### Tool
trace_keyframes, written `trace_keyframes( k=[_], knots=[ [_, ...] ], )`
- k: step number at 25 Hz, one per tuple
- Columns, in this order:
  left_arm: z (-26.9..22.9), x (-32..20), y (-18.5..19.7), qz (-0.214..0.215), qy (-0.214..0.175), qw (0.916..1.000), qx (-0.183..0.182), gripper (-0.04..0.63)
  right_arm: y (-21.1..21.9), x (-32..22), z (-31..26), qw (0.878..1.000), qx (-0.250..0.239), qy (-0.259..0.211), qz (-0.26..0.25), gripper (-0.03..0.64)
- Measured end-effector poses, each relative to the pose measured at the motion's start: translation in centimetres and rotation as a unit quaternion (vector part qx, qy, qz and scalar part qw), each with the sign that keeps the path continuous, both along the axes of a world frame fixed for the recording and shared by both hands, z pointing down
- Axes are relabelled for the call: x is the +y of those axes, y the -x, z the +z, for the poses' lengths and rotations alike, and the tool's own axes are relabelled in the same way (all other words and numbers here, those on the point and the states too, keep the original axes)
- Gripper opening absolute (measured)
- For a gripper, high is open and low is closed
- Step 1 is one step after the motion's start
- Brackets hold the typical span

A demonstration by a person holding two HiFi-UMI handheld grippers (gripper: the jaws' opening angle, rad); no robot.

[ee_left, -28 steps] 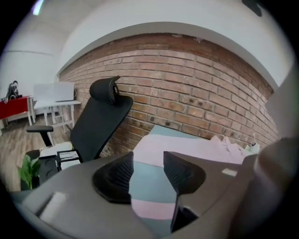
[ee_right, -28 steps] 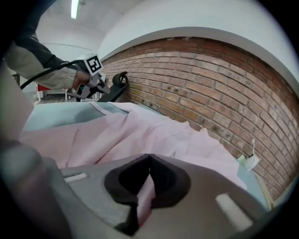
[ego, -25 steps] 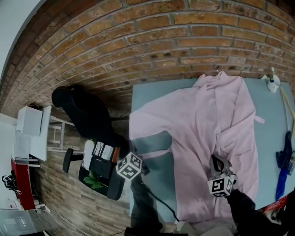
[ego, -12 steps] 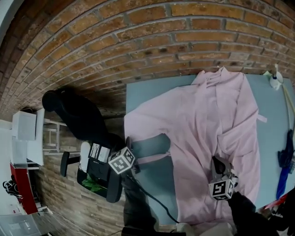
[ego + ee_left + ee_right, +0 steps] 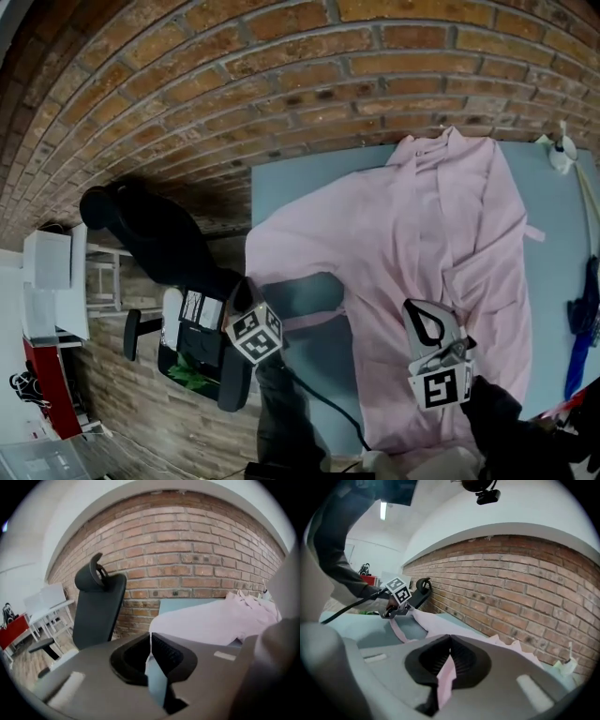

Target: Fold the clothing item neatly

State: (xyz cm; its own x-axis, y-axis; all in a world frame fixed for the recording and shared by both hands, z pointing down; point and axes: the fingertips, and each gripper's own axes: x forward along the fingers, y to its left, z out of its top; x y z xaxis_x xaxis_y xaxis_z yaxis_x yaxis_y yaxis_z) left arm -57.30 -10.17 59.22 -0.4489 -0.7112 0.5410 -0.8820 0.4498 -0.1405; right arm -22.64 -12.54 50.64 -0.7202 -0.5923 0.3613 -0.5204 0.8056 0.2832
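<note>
A pink robe (image 5: 422,216) lies spread on the blue-grey table (image 5: 291,178), collar toward the brick wall. Its left sleeve (image 5: 291,244) reaches out to the table's left edge. My left gripper (image 5: 247,298) is at the sleeve's end with its jaws closed tight on a strip of the cloth (image 5: 154,677). From the right gripper view, the left gripper (image 5: 396,611) lifts that pink sleeve end. My right gripper (image 5: 424,323) is raised over the robe's lower front and shut on a fold of pink fabric (image 5: 446,677).
A black office chair (image 5: 159,234) stands left of the table, with a dark bag (image 5: 192,370) below it. A white bottle (image 5: 560,159) sits at the table's far right corner, and a blue item (image 5: 581,328) hangs at the right edge. White shelves (image 5: 52,281) stand far left.
The right gripper has risen toward the camera with the pink fabric in it. The left gripper has stayed at the sleeve's end by the table's left edge.
</note>
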Motion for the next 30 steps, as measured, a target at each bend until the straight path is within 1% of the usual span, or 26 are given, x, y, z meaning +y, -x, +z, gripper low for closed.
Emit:
trace_keyframes(
  k=[1,2,3,4,5,6,8,9,10,11,12,13,14,15,16,17,18,19,20,21,22,23,24,26,27,30],
  knots=[
    [-2.0,-0.5,-0.7,0.012,-0.010,0.9987,-0.049,0.020,0.4,-0.2,-0.6,1.000,-0.009,0.001,-0.004,0.002],
    [-4.3,-1.4,-2.1,0.039,-0.013,0.9932,-0.109,0.019,0.3,-0.4,-1.2,1.000,-0.017,0.001,-0.005,0.002],
    [-6.5,-2.5,-4.2,0.079,-0.016,0.9826,-0.167,0.018,0.0,-0.5,-1.7,1.000,-0.024,-0.001,-0.003,0.002],
    [-8.6,-3.9,-6.9,0.124,-0.023,0.9696,-0.209,0.019,-0.6,-0.5,-2.2,1.000,-0.030,-0.002,0.001,0.002],
    [-10.4,-5.3,-10.2,0.170,-0.037,0.9580,-0.228,0.018,-1.4,-0.5,-2.5,0.999,-0.032,-0.002,0.007,0.002],
    [-11.9,-6.5,-13.7,0.212,-0.054,0.9503,-0.221,0.018,-2.3,-0.5,-2.6,0.999,-0.033,-0.001,0.014,0.002],
    [-13.2,-8.1,-20.8,0.282,-0.090,0.9421,-0.157,0.018,-4.5,-0.4,-2.7,0.999,-0.033,0.007,0.039,0.002],
    [-13.2,-8.6,-24.3,0.312,-0.104,0.9362,-0.123,0.018,-5.7,-0.3,-2.7,0.997,-0.037,0.019,0.061,0.002],
    [-12.9,-9.1,-27.9,0.341,-0.115,0.9277,-0.098,0.018,-7.1,-0.3,-2.7,0.995,-0.044,0.031,0.086,0.002],
    [-12.3,-9.6,-31.5,0.371,-0.126,0.9166,-0.079,0.019,-8.4,-0.4,-2.8,0.992,-0.049,0.038,0.108,0.002],
    [-11.5,-9.9,-35.2,0.402,-0.138,0.9032,-0.059,0.021,-9.7,-0.5,-3.1,0.991,-0.049,0.038,0.123,0.002],
    [-10.5,-9.8,-38.9,0.437,-0.145,0.8874,-0.030,0.024,-10.9,-0.7,-3.3,0.990,-0.046,0.034,0.133,0.002],
    [-9.6,-9.3,-42.6,0.472,-0.145,0.8698,0.008,0.053,-12.1,-0.9,-3.5,0.989,-0.043,0.029,0.140,0.002],
    [-8.8,-8.5,-45.6,0.501,-0.139,0.8530,0.046,0.157,-13.2,-1.0,-3.6,0.987,-0.043,0.027,0.149,0.002],
    [-8.2,-7.5,-47.8,0.517,-0.132,0.8426,0.076,0.224,-14.2,-1.2,-3.6,0.986,-0.045,0.029,0.159,0.002],
    [-7.7,-6.6,-48.7,0.516,-0.127,0.8414,0.098,0.225,-15.1,-1.3,-3.5,0.984,-0.048,0.034,0.166,0.002],
    [-7.2,-6.0,-48.7,0.502,-0.124,0.8479,0.116,0.225,-15.7,-1.3,-3.3,0.983,-0.052,0.040,0.170,0.002],
    [-6.8,-5.5,-47.9,0.479,-0.122,0.8590,0.134,0.223,-16.3,-1.3,-3.2,0.983,-0.056,0.047,0.171,0.002],
    [-6.4,-5.0,-46.5,0.449,-0.121,0.8727,0.148,0.207,-16.6,-1.1,-3.0,0.982,-0.061,0.055,0.169,0.002],
    [-6.1,-4.4,-44.7,0.417,-0.121,0.8870,0.156,0.172,-16.9,-0.9,-2.7,0.982,-0.069,0.064,0.164,0.002],
    [-6.0,-3.5,-42.9,0.386,-0.123,0.9001,0.160,0.088,-17.2,-0.5,-2.3,0.981,-0.081,0.076,0.159,0.002],
    [-5.8,-2.3,-41.4,0.360,-0.126,0.9103,0.160,0.010,-17.6,0.0,-1.7,0.979,-0.096,0.094,0.154,0.002],
    [-5.7,-1.0,-40.4,0.343,-0.128,0.9166,0.160,0.008,-18.1,0.7,-1.1,0.975,-0.112,0.117,0.152,0.002],
    [-5.8,1.2,-39.6,0.332,-0.126,0.9214,0.158,0.008,-19.4,2.2,0.3,0.966,-0.127,0.162,0.153,0.002],
    [-5.9,2.2,-39.5,0.329,-0.124,0.9227,0.157,0.008,-20.0,3.0,1.0,0.964,-0.124,0.176,0.154,0.002],
    [-5.7,5.6,-39.5,0.316,-0.114,0.9285,0.159,0.007,-22.0,5.8,2.4,0.966,-0.097,0.187,0.150,0.002]
  ],
)
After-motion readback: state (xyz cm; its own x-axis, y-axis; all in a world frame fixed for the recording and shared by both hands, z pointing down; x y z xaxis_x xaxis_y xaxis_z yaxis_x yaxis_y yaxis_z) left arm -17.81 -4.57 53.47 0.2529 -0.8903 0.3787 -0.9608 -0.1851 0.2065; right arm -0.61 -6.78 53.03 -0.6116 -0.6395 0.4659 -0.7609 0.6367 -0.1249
